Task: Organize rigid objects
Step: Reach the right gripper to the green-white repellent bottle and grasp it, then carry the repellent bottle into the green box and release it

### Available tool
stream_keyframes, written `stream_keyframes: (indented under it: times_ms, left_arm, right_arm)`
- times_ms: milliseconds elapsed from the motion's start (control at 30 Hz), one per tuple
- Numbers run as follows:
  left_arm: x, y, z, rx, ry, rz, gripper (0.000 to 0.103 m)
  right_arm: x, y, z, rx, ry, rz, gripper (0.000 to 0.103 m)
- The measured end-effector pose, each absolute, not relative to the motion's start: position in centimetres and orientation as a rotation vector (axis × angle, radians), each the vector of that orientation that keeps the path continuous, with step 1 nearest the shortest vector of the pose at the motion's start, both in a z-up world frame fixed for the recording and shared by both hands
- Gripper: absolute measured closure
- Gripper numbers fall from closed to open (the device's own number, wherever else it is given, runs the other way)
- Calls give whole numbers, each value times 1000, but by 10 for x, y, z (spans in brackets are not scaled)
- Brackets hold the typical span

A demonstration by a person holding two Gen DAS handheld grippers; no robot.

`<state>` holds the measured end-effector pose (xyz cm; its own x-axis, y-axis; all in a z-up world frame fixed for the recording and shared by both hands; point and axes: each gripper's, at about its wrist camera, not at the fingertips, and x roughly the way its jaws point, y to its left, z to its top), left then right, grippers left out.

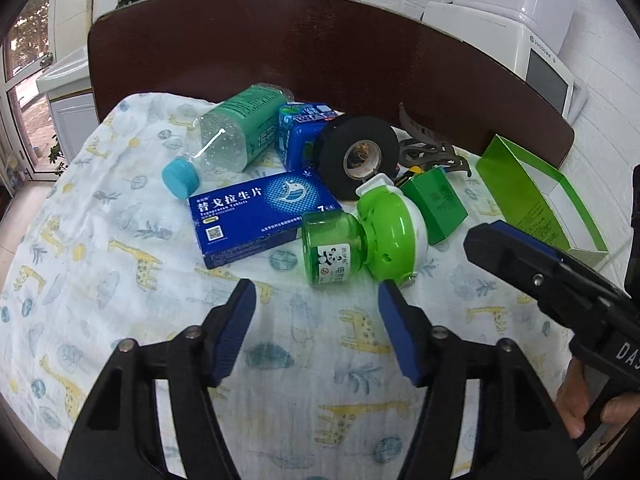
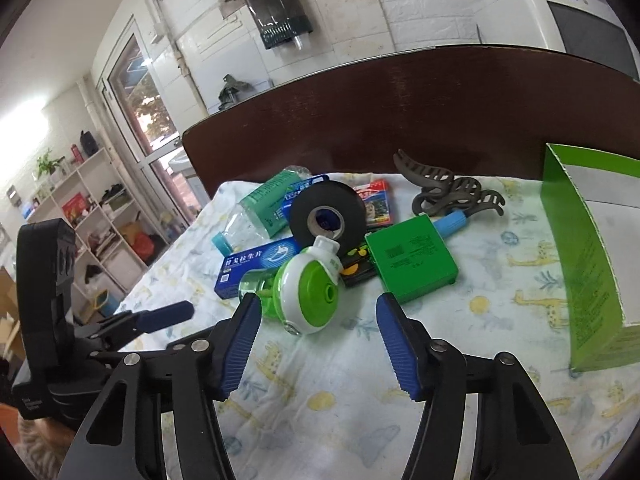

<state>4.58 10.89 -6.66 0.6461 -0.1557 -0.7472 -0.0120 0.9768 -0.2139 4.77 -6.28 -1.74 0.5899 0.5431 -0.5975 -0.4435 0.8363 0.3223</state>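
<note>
A pile of objects lies on a giraffe-print cloth (image 1: 120, 264). It holds a green and white mosquito repeller (image 1: 360, 236) (image 2: 308, 288), a blue medicine box (image 1: 264, 216) (image 2: 256, 264), a black tape roll (image 1: 358, 156) (image 2: 326, 216), a clear bottle with a blue cap (image 1: 228, 132) (image 2: 260, 208), a green box (image 1: 436, 204) (image 2: 412, 258) and a brown hair claw (image 2: 452, 192). My left gripper (image 1: 318, 292) is open and empty just in front of the repeller. My right gripper (image 2: 318, 306) is open and empty, its fingers either side of the repeller's near end.
An open green carton (image 1: 532, 200) (image 2: 588, 252) stands at the right on the cloth. A dark wooden headboard (image 1: 320, 52) rises behind the pile. A white appliance (image 1: 532, 60) is at the back right. Shelves (image 2: 92, 232) stand at the left.
</note>
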Motion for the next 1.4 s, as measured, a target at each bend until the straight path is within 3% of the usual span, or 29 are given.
stream_keyframes:
  times_ms: [67,300,467,567,667,1067,1400]
  left_arm:
    - [53,111,-71,-236,880,-99,53]
    - [66,110,-73,-228,863,-140,53]
    - [77,111,-81,-253,898,-200,69]
    - [79,105,-83,-207,893,-188,70]
    - [81,105,-82,-210,897,-188,71]
    - [68,82,-49,-127,825,-190,72]
    - [63,18,-6,-13,733,-269,72]
  right_arm:
    - [56,-58,-18,157,761,581,40]
    - [85,-45,-24,217,855,560,40]
    - [106,-30,-39,241,933,566,40]
    - [114,-22,-51,227,976,564,40]
    - [118,-23,-54,247,967,568,51]
    - [106,-33,-27,191,890,572,51]
    - [78,-91,19,241,741,532,51]
